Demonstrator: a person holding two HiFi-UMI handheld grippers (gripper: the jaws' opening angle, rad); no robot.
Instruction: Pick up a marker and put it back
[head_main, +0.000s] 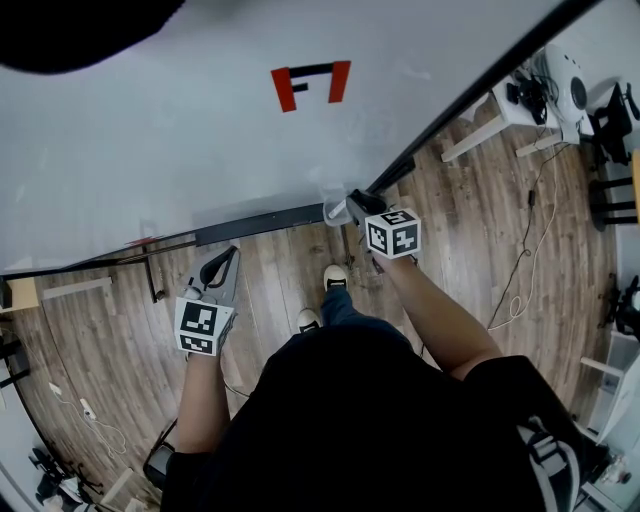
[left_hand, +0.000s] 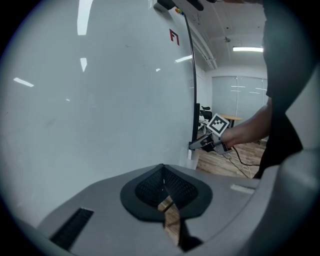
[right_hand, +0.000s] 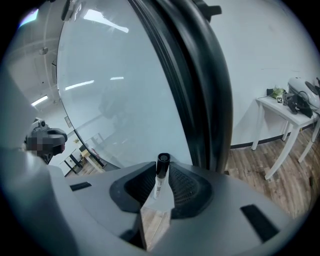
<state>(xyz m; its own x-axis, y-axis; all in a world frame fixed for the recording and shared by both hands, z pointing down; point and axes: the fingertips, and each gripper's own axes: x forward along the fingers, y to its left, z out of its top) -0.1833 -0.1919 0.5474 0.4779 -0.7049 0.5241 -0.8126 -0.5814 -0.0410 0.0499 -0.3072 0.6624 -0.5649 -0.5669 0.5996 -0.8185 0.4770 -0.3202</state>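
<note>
A marker (right_hand: 161, 175) with a white barrel and black cap stands between the jaws of my right gripper (right_hand: 161, 189), which is shut on it, cap pointing away. In the head view this right gripper (head_main: 356, 206) is at the lower right corner of the whiteboard (head_main: 200, 150), beside a small pale holder (head_main: 335, 203) on the board's bottom rail. My left gripper (head_main: 224, 264) hangs lower, to the left, away from the board. Its jaws are together with nothing in them in the left gripper view (left_hand: 164, 192). The right gripper (left_hand: 204, 145) also shows there by the board's edge.
A red mark (head_main: 310, 83) sits high on the whiteboard. The board's black frame (right_hand: 200, 75) runs close on the right of the marker. A white table (head_main: 500, 115) with gear stands behind to the right, and cables (head_main: 530, 250) trail over the wooden floor. The person's shoes (head_main: 335, 277) are below the rail.
</note>
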